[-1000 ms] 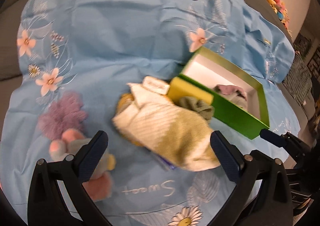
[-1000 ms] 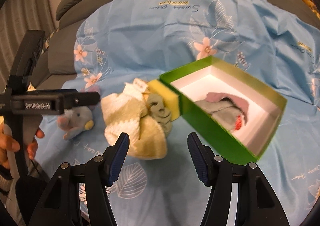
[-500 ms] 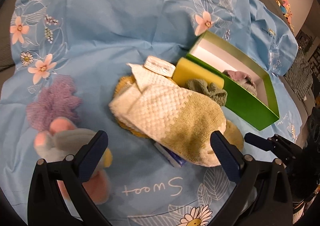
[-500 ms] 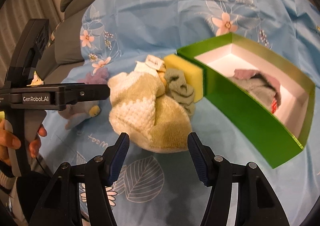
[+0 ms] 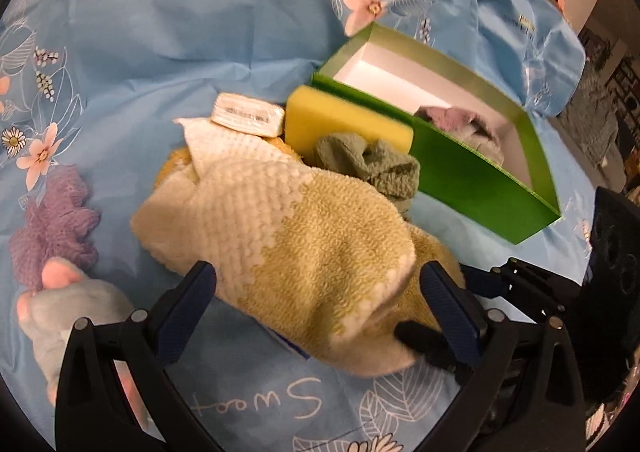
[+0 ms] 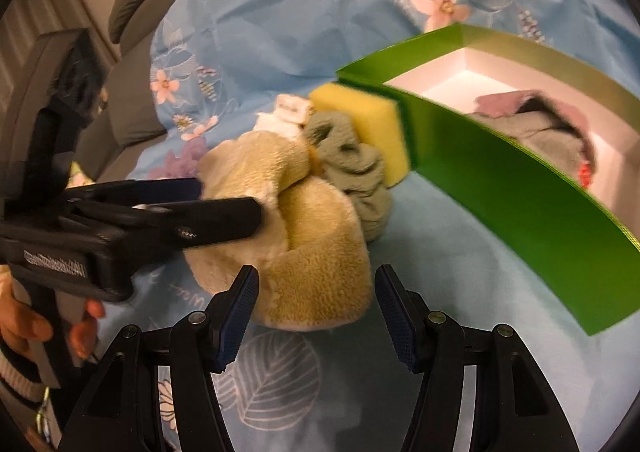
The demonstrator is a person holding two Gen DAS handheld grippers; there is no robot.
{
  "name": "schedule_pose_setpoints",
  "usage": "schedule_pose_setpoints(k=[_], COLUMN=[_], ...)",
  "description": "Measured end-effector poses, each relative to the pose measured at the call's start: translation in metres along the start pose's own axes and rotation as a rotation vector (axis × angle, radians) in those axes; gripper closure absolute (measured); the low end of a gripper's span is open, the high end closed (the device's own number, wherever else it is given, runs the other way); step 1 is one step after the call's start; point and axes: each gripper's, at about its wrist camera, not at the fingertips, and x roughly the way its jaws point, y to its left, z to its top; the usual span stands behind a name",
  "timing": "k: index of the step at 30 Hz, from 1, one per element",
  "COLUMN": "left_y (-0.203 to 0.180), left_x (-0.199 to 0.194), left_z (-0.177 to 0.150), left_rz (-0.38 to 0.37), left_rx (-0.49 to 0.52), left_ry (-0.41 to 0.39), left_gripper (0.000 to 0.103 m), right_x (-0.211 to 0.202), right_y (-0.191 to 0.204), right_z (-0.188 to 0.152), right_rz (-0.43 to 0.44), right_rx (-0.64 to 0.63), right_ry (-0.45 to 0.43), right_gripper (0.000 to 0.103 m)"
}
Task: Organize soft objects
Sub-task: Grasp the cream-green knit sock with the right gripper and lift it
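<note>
Towel (image 5: 304, 248), yellow and cream, lies bunched in the middle of the left wrist frame, on the blue cloth (image 5: 200, 32), and it fills much more of both views than one second ago: both grippers have come down and closer to it. The left gripper (image 5: 320, 292) has its jaws wide apart, one at each side of the near end of the towel, and the pads do not press it yet. The right gripper (image 6: 316, 304) also has its jaws apart, with the round end of the towel just ahead between them; its opening is unchanged. In the right wrist view the left gripper enters from the left edge with a finger against the towel's side; I cannot tell if it touches.

Behind the towel, toward the upper right, are a green rag (image 5: 368, 164) and a yellow sponge (image 5: 344, 120), which touches the green box (image 5: 480, 180). The box is open and already holds grey and pink cloth. A small white packet (image 5: 248, 116) sits at the towel's far edge. A purple puff (image 5: 52, 220) and a plush toy (image 5: 76, 316) stay at the lower left.

I judge that the approach is nearly finished and the next step is to close on the towel and carry it to the box. Because it is loose and bulky, part may hang down or drag the rag along.
</note>
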Motion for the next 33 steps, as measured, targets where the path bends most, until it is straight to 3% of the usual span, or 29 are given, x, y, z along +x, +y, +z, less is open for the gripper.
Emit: schedule_pose_setpoints(k=[2,4,7,12,14,16,26,33], left_y=[-0.001,0.001,0.004,0.005,0.003,0.0,-0.013,-0.027], left_x=[0.004,0.005,0.005,-0.002,-0.009,-0.02,-0.095,-0.152], left_z=[0.0,0.0,-0.001,-0.003,-0.005,-0.008,-0.006,0.016], left_rz=[0.005,-0.003,-0.007,-0.024,-0.039,-0.062,-0.151,-0.167], left_rx=[0.003,-0.005,-0.013,-0.026,-0.028,-0.015,0.014,0.064], left_ry=[0.003,0.004,0.003,-0.018,-0.034,-0.06,-0.202,-0.312], left_gripper=[0.01,0.024,0.049,0.07,0.079,0.094,0.094,0.095], right_x=[0.002,0.004,0.004,0.001,-0.004,-0.013,-0.073,-0.115], right_y=[0.004,0.008,0.011,0.015,0.02,0.028,0.075,0.102], right_z=[-0.001,-0.001,-0.001,0.001,0.003,0.004,0.02,0.044], right_rz=[0.015,0.015,0.044,0.051,0.064,0.092,0.122,0.126], right_rx=[-0.013,-0.022,-0.026,-0.029,-0.041,-0.057,-0.174,-0.27], right_ry=[-0.002,-0.007,-0.008,-0.006,-0.025,-0.053,-0.21,-0.297], right_gripper=[0.042,0.045,0.063,0.087,0.092,0.093,0.095,0.095])
